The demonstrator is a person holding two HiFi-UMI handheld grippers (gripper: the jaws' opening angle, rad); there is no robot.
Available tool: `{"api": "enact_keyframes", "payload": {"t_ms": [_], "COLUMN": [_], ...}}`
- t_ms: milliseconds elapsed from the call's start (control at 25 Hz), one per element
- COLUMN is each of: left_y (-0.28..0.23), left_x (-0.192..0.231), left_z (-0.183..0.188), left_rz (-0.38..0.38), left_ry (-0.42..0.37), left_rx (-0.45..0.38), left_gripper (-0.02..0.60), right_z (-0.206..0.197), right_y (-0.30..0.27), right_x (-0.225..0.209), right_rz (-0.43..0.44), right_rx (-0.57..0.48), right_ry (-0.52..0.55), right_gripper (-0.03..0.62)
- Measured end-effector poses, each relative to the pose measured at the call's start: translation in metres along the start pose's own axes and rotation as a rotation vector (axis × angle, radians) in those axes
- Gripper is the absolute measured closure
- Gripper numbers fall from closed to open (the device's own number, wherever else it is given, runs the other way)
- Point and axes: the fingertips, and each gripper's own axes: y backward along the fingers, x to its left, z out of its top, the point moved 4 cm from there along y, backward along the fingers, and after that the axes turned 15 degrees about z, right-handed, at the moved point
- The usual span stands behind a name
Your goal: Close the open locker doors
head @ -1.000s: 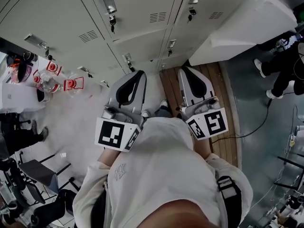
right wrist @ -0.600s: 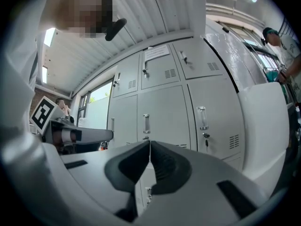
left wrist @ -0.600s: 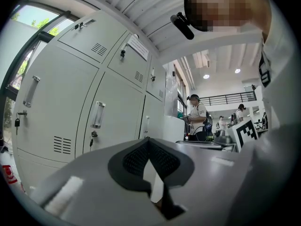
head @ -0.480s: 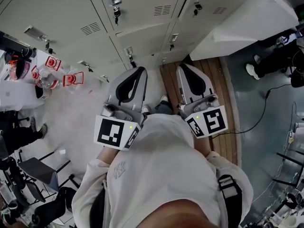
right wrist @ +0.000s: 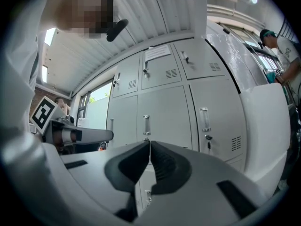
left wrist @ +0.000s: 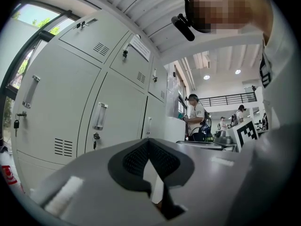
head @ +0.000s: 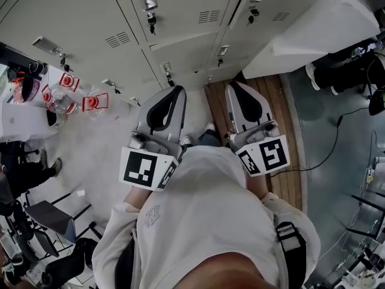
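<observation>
A bank of grey lockers (head: 174, 17) fills the top of the head view, most doors closed with handles and keys. One locker door (head: 313, 32) stands swung open at the upper right, and it also shows as a pale panel (right wrist: 265, 135) at the right of the right gripper view. My left gripper (head: 176, 89) and right gripper (head: 233, 87) point side by side at the locker base, a short way from it. Both are shut and hold nothing. The left gripper view shows its tips (left wrist: 148, 140) meeting, with closed lockers (left wrist: 70, 107) to the left.
Red-and-white items (head: 93, 103) and a white table (head: 24, 122) lie at the left. A wooden floor strip (head: 283, 131) and a cable (head: 337, 143) run at the right, near a person's legs (head: 343, 71). Chairs (head: 48, 218) stand at the lower left. People (left wrist: 195, 117) stand farther off.
The lockers have slid slightly in the head view as the camera shifted. The person's legs at the right moved up the frame. Both grippers keep the same pose, shut.
</observation>
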Motion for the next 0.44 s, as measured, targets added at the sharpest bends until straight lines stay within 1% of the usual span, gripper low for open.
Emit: {"api": "enact_keyframes", "payload": {"t_ms": [440], "left_y": [0.0030], "left_x": [0.0072], "left_z": [0.0035], "left_rz": [0.016], "left_ry": [0.001], "left_rx": [-0.010], "left_gripper": [0.572], "right_z": [0.0004], "right_y": [-0.0087], "right_x": [0.0041], "right_rz": [0.020], "right_rx": [-0.003], "right_ry": [-0.004], "right_gripper": [0.580]}}
